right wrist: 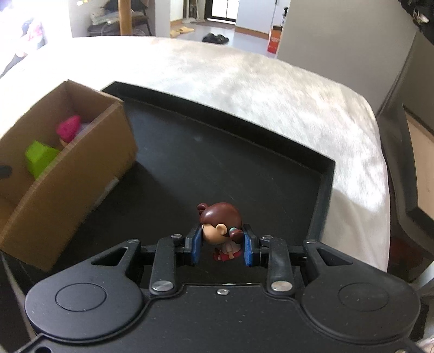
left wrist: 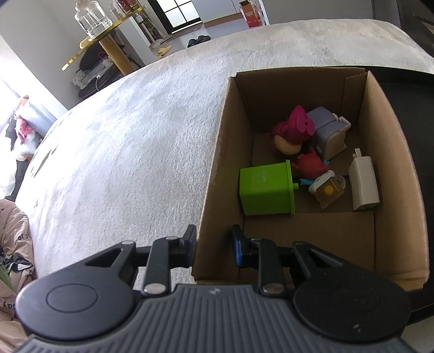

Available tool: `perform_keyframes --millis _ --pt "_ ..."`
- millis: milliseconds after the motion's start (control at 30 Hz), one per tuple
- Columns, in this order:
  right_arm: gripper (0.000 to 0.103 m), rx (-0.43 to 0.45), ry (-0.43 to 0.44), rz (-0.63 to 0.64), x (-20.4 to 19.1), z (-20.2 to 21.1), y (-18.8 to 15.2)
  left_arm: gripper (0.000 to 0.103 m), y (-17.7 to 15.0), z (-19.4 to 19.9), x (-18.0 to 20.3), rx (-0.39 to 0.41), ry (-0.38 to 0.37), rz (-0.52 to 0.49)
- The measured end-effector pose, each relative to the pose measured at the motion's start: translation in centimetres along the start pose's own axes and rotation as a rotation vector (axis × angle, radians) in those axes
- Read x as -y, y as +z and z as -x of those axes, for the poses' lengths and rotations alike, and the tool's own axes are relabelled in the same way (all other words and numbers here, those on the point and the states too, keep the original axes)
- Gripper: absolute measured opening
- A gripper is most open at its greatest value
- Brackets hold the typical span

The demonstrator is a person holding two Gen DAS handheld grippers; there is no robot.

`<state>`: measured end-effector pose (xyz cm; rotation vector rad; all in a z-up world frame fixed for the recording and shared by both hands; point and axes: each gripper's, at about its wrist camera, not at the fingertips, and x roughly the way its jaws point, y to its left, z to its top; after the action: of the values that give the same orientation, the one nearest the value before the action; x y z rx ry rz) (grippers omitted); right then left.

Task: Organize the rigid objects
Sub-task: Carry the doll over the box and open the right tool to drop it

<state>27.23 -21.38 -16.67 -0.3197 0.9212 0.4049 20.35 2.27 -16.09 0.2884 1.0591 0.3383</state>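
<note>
A cardboard box (left wrist: 217, 152) stands on a black tray and holds a green cube (left wrist: 264, 187), a pink figure (left wrist: 291, 130), a lilac toaster toy (left wrist: 329, 133), a red crab toy (left wrist: 310, 164), a small beer mug toy (left wrist: 328, 190) and a white charger (left wrist: 363, 182). My left gripper (left wrist: 213, 239) straddles the box's left wall near its front corner, one finger outside, one inside; the jaws look pressed on the wall. My right gripper (right wrist: 222, 244) is shut on a brown-haired doll figure (right wrist: 222, 228) above the black tray (right wrist: 244, 168), to the right of the box (right wrist: 67, 184).
The tray lies on a white fluffy bed cover (right wrist: 284, 89). A gold shelf with glass jars (left wrist: 92, 19) stands beyond the bed. A black cabinet (right wrist: 407, 163) is at the right. Bags and clothes (left wrist: 10, 239) lie at the left.
</note>
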Motion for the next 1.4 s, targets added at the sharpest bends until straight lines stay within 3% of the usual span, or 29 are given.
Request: perform_keyframes --millis 767,1400 --pt "0.03 0.096 0.074 0.076 -7.7 4.8 6.8 0.021 -0.4 0.3 -2.2 0.022 -0.102 0.092" --pt "0.03 0.102 0.055 0.13 -12.6 5.4 9.1 0.022 -0.5 -0.1 -3.1 0.009 -0.163 0.133"
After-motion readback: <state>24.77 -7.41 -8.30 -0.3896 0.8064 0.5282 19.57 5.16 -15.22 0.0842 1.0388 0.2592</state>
